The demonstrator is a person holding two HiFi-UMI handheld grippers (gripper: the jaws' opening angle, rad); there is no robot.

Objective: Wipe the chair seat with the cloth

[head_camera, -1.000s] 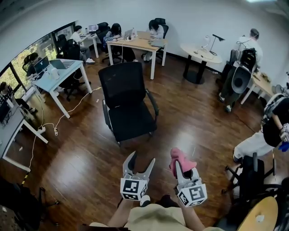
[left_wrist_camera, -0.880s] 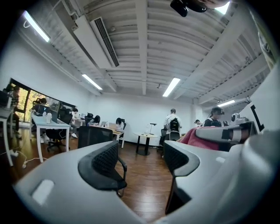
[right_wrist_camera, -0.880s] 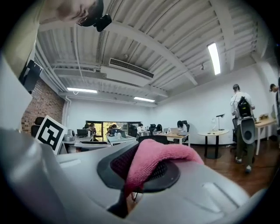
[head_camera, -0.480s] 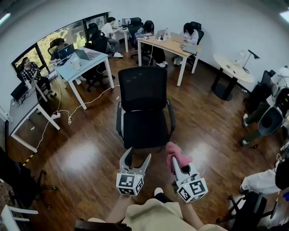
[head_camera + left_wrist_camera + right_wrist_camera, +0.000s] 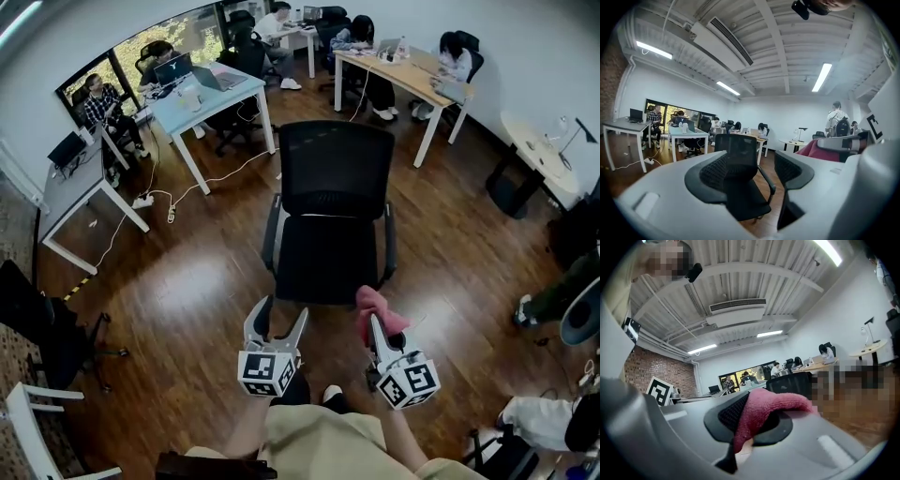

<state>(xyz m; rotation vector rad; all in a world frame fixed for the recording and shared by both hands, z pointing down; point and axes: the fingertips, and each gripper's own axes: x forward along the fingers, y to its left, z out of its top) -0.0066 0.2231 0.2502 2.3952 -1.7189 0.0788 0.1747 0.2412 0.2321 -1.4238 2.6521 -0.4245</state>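
A black office chair (image 5: pixel 330 211) with a mesh back stands on the wooden floor straight ahead, its seat (image 5: pixel 323 264) facing me. In the left gripper view the chair (image 5: pixel 743 176) shows between the jaws, well beyond them. My left gripper (image 5: pixel 277 320) hangs just short of the seat's front edge; its jaws are wide and closing, with nothing between them. My right gripper (image 5: pixel 375 317) is shut on a pink cloth (image 5: pixel 378 312), level with the seat's front right corner. The cloth (image 5: pixel 764 416) drapes over the jaws in the right gripper view.
Desks (image 5: pixel 202 94) with seated people stand at the back left, a long wooden table (image 5: pixel 412 75) with more people behind the chair. A round table (image 5: pixel 539 150) is at the right. Cables (image 5: pixel 178 202) run across the floor left of the chair. A black chair (image 5: pixel 42 323) stands at the left.
The view has swung and closed in, so the chair now stands centred and nearer. Both grippers have come up to the seat's front edge. The pink cloth stays in the right gripper.
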